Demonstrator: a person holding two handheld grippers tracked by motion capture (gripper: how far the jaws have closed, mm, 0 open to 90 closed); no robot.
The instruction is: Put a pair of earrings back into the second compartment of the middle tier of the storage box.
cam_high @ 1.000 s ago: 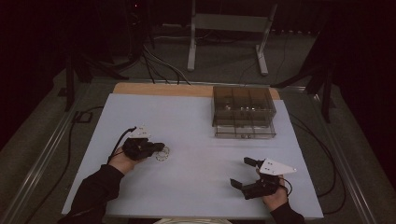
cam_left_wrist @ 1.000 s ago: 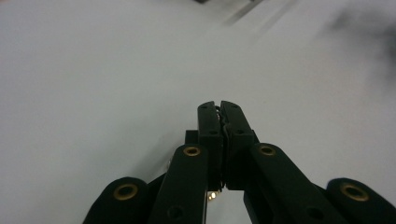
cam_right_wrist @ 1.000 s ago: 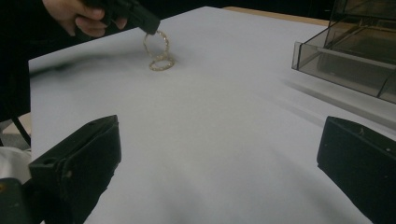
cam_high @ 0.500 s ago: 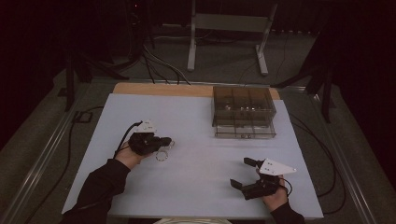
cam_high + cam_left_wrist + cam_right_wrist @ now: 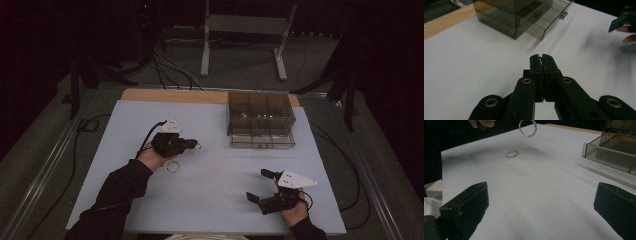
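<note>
My left gripper [image 5: 191,145] is over the left half of the white table [image 5: 215,200], shut on a small beaded bracelet [image 5: 197,148] that hangs off its tips. In the left gripper view the jaws [image 5: 542,59] are pressed together with thin beads between them. The right gripper view shows that bracelet [image 5: 527,128] dangling in the air. A second beaded bracelet [image 5: 173,166] [image 5: 512,153] lies flat on the table just below the left hand. My right gripper [image 5: 266,186] [image 5: 541,195] rests near the front right edge, open wide and holding nothing.
A clear smoky drawer box [image 5: 260,114] [image 5: 519,15] stands at the back right, its bottom drawer [image 5: 262,140] [image 5: 610,151] pulled out toward me. A wooden strip [image 5: 170,96] runs along the table's far edge. Cables [image 5: 85,125] trail off the left side.
My left gripper has moved right and away from me, lifting one bracelet off the table. The other bracelet stays where it lay. The right gripper has not moved.
</note>
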